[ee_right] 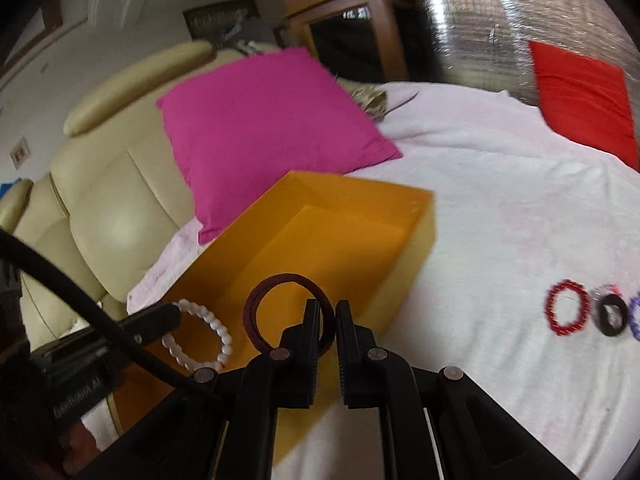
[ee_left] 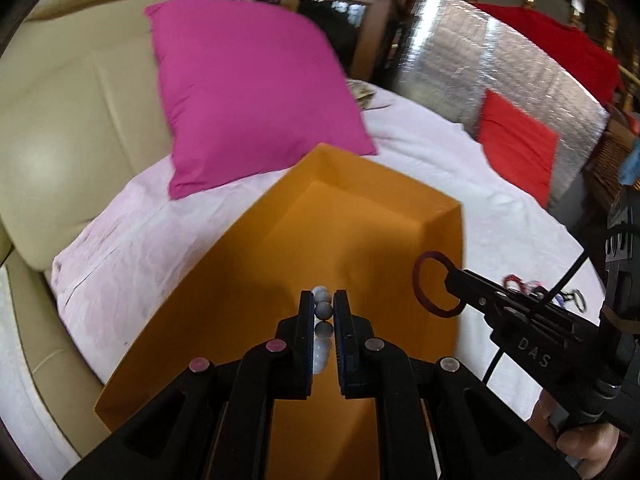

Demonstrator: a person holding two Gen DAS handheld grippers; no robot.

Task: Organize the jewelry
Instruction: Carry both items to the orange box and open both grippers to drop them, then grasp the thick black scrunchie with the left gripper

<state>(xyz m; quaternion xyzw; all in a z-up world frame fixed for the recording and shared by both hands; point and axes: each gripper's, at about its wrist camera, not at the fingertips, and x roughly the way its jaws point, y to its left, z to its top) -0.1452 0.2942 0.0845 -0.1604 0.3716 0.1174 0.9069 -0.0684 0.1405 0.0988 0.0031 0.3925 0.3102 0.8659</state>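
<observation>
- The left gripper (ee_left: 323,312) is clamped nearly shut on a white bead bracelet (ee_left: 323,308), its jaws pinching 1 side of the loop so the rest hangs free; the right wrist view shows that bracelet (ee_right: 200,338) dangling over the near end of the orange box (ee_right: 360,232).
- The right gripper (ee_right: 329,322) is likewise almost closed, gripping a dark maroon ring bracelet (ee_right: 288,312) by its edge, so the hoop stands up ahead of the fingers. From the left wrist camera it (ee_left: 436,284) sits over the box's right wall.
- Both pieces seem to be held by the rim rather than flat, likely so that each can simply drop into the box once the jaws part.
- The orange box (ee_left: 360,208) lies open-topped on the white bed sheet (ee_left: 460,168), angled beside the pink pillow (ee_left: 248,92), within reach of both hands; its floor looks bare.
- 3 more bracelets wait on the sheet to the right: a red beaded bracelet (ee_right: 567,312), a black bracelet (ee_right: 612,320) touching it, and a purple bracelet (ee_right: 636,316) cut off at the frame edge. They appear to be next in line.
</observation>
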